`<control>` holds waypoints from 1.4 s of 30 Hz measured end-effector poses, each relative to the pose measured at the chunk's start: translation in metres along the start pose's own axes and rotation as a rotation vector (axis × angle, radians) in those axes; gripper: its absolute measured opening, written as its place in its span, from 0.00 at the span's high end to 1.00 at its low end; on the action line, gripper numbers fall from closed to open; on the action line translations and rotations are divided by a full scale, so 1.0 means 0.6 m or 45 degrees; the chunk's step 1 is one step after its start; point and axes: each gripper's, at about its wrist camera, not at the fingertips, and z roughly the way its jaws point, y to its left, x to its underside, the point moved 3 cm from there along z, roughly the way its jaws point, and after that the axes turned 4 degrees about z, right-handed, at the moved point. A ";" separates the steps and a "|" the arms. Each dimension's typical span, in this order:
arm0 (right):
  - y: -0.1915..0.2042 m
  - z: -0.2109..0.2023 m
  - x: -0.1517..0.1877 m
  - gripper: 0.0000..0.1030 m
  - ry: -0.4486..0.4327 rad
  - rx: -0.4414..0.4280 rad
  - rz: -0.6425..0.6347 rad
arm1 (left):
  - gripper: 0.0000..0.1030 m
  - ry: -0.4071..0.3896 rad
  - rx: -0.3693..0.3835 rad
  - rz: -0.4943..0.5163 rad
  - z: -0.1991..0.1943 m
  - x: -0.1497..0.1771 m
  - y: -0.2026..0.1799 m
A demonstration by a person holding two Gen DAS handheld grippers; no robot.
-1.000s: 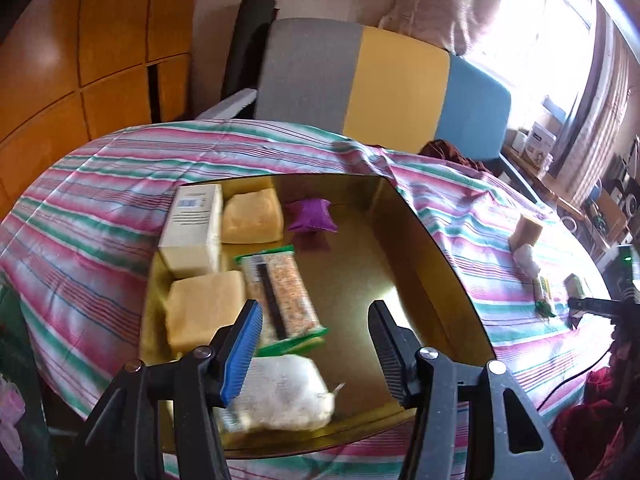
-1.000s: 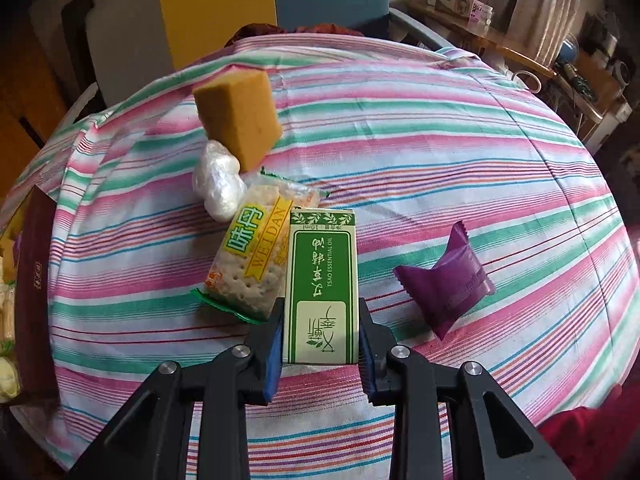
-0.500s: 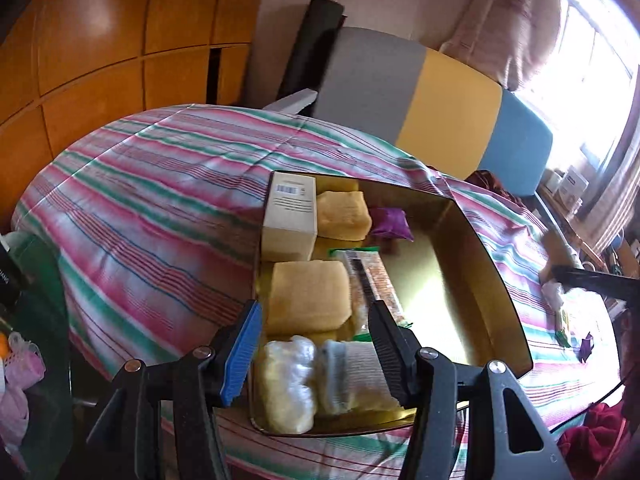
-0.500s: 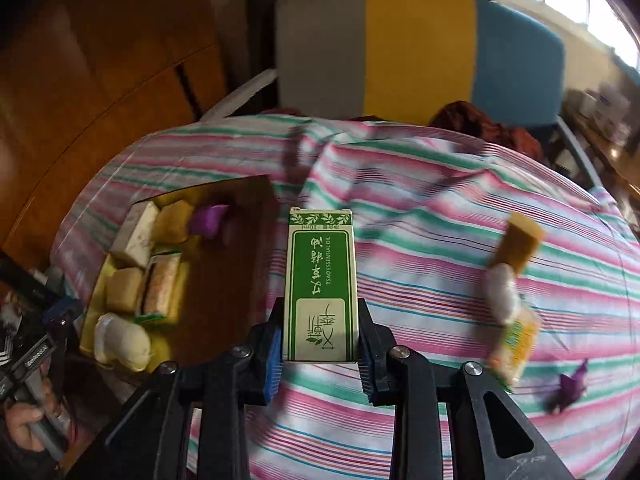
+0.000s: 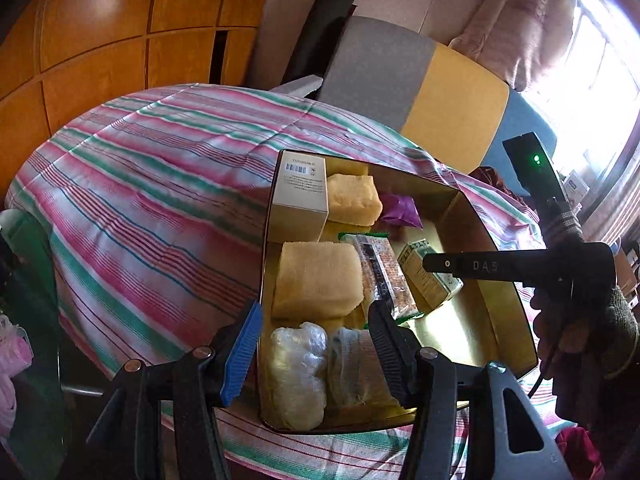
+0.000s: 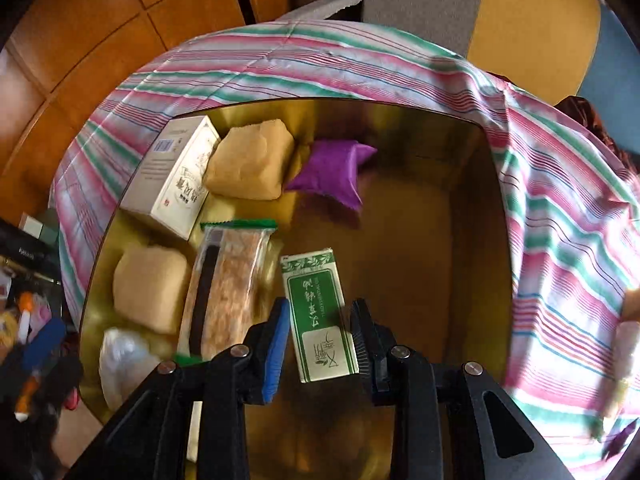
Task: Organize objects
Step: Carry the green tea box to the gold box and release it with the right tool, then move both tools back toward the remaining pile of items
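Note:
A gold tray [image 5: 476, 216] [image 6: 472, 240] on the striped tablecloth holds a white box [image 5: 298, 196] [image 6: 180, 176], two yellow sponges [image 5: 316, 280] [image 6: 252, 160], a purple packet [image 5: 400, 210] [image 6: 332, 172], a cracker pack [image 5: 386, 276] [image 6: 228, 292] and plastic-wrapped bundles [image 5: 296, 372]. My right gripper [image 6: 320, 336] is over the tray with jaws apart; the green box [image 6: 320, 316] [image 5: 428, 276] lies tilted between them, loose. My left gripper [image 5: 312, 344] is open and empty above the tray's near end.
The striped tablecloth [image 5: 140, 200] covers the table. A grey, yellow and blue chair [image 5: 420, 88] stands behind it. Wooden cabinets [image 5: 100, 40] line the left. Clutter [image 6: 28, 320] lies on the floor at the left. More items [image 6: 628, 340] lie on the cloth at far right.
My right gripper carried the green box from the cloth over to the tray and opened its jaws around it. My left gripper shifted left along the tray's near end.

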 end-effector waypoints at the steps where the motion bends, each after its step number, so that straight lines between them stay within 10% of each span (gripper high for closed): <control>1: 0.006 0.004 -0.002 0.69 -0.006 0.009 -0.013 | 0.46 -0.003 -0.002 -0.001 0.000 0.000 0.001; 12: -0.020 0.007 -0.019 0.58 -0.044 -0.357 0.301 | 0.45 -0.025 -0.007 0.042 -0.010 0.000 -0.014; 23: -0.018 -0.074 0.036 0.00 -0.189 -0.173 0.105 | 0.39 -0.042 -0.026 0.118 -0.023 0.002 -0.042; 42: -0.191 -0.197 0.141 0.00 -0.410 0.056 0.185 | 0.38 -0.045 -0.016 0.344 -0.035 0.002 -0.148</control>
